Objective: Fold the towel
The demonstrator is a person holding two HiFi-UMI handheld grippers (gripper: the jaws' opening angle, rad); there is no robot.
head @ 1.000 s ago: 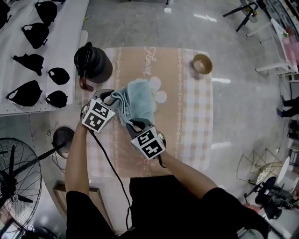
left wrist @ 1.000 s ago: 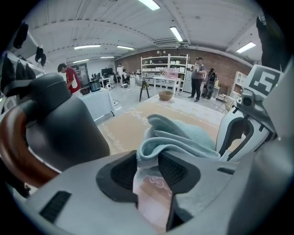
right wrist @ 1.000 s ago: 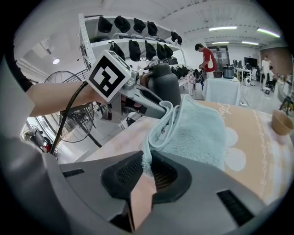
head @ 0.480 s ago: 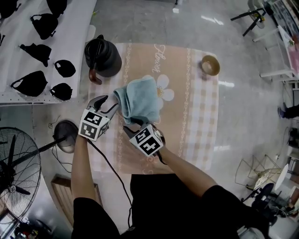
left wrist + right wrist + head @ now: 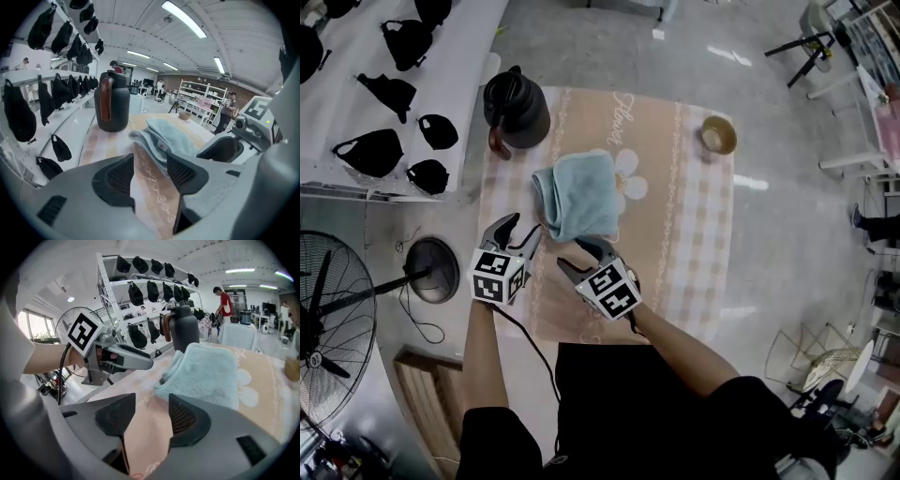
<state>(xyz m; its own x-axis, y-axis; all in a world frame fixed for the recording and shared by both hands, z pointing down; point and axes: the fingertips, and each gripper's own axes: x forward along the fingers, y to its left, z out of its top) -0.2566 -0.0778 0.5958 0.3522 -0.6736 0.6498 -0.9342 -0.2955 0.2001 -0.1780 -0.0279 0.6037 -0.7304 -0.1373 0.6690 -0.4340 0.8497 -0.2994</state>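
A light blue towel (image 5: pixel 577 195) lies folded in a thick stack on the peach checked tablecloth (image 5: pixel 675 234). It also shows ahead in the left gripper view as the towel (image 5: pixel 171 136) and in the right gripper view as the towel (image 5: pixel 211 373). My left gripper (image 5: pixel 517 234) sits just near-left of the towel and is open; its jaws have just been opening and nothing is between them. My right gripper (image 5: pixel 581 255) is just short of the towel's near edge. It is also open, with jaws that have just been opening over bare cloth.
A black jug (image 5: pixel 517 111) stands at the table's far left corner, close behind the towel. A small brown bowl (image 5: pixel 717 134) sits at the far right. A shelf with black caps (image 5: pixel 384 150) and a floor fan (image 5: pixel 328 309) are to the left.
Both grippers let go of the towel and drew back toward the table's near edge. The towel now rests folded on the cloth, apart from both.
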